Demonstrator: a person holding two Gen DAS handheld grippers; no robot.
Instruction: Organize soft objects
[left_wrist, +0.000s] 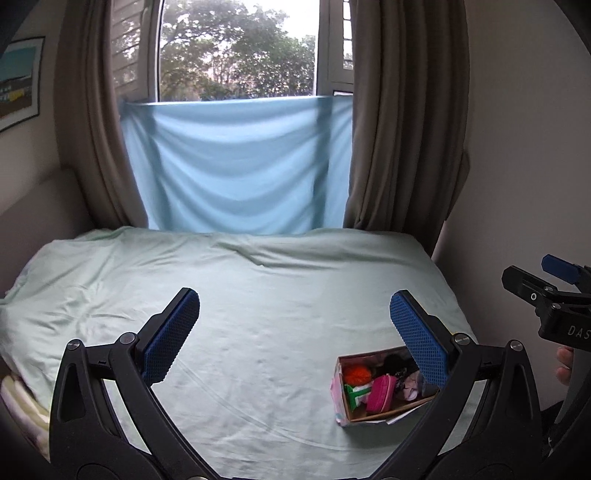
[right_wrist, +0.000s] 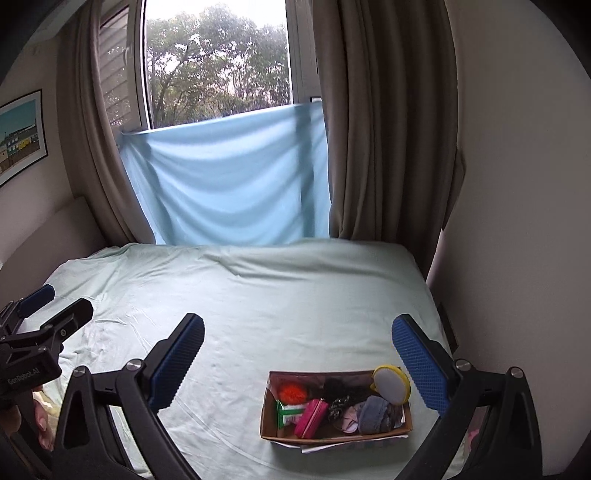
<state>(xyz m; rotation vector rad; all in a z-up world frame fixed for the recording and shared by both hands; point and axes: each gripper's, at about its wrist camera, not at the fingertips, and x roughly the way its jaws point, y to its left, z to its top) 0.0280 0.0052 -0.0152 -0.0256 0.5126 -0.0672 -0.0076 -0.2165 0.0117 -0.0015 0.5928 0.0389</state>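
I have both grippers held above the near edge of the bed. My left gripper has its jaws spread wide with nothing between them, and my right gripper is the same — wide apart, gripping nothing.

Just ahead of the right gripper, near the bed's near right corner, sits the cardboard box on the pale green sheet. Inside it, from the left end: an orange pom-pom, a green and white packet, a pink pouch, something dark and tangled that I cannot make out, and grey cloth at the right end. A round yellow-rimmed mirror leans at the box's far right corner.

At the far edge of the bed hangs a light blue cloth across the lower window, flanked by brown curtains. A framed picture hangs on the left wall.
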